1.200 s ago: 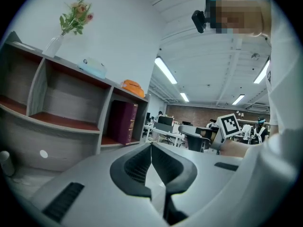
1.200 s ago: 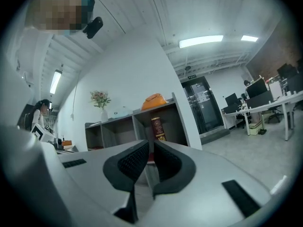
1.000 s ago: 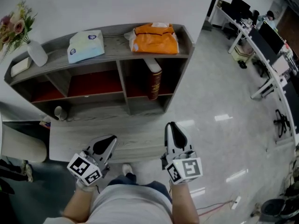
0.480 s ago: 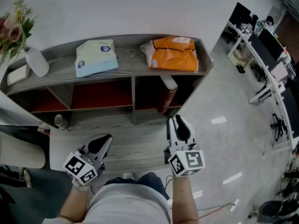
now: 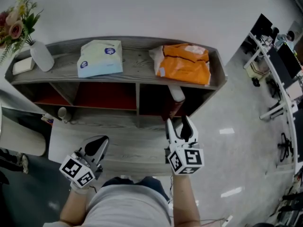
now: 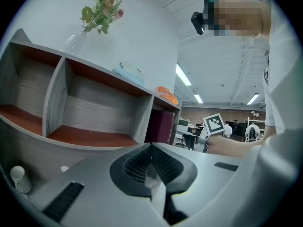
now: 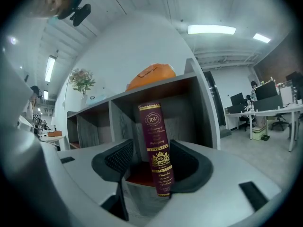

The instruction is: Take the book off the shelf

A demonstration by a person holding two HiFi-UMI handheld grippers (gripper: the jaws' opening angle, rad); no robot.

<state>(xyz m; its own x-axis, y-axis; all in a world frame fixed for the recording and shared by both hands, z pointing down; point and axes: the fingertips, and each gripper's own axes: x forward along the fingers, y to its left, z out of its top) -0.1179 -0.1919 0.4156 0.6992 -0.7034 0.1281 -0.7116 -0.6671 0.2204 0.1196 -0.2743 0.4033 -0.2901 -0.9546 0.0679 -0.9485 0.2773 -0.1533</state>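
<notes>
Grey grainy wood makes our shelf (image 5: 137, 56), red inside. Our dark red book (image 7: 156, 145), gold "RW" on it, leans in the right cubby, between our right gripper's (image 5: 178, 123) opening jaws, untouched. Our left gripper's (image 5: 100, 142) jaws press together.

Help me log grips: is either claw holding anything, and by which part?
Nothing is held. The right claw is opening with the book in line with its gap, untouched; the left claw is shut, empty.

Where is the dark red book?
In the right gripper view, the book stands in the right-end compartment of the shelf, just below the orange bag.
</notes>
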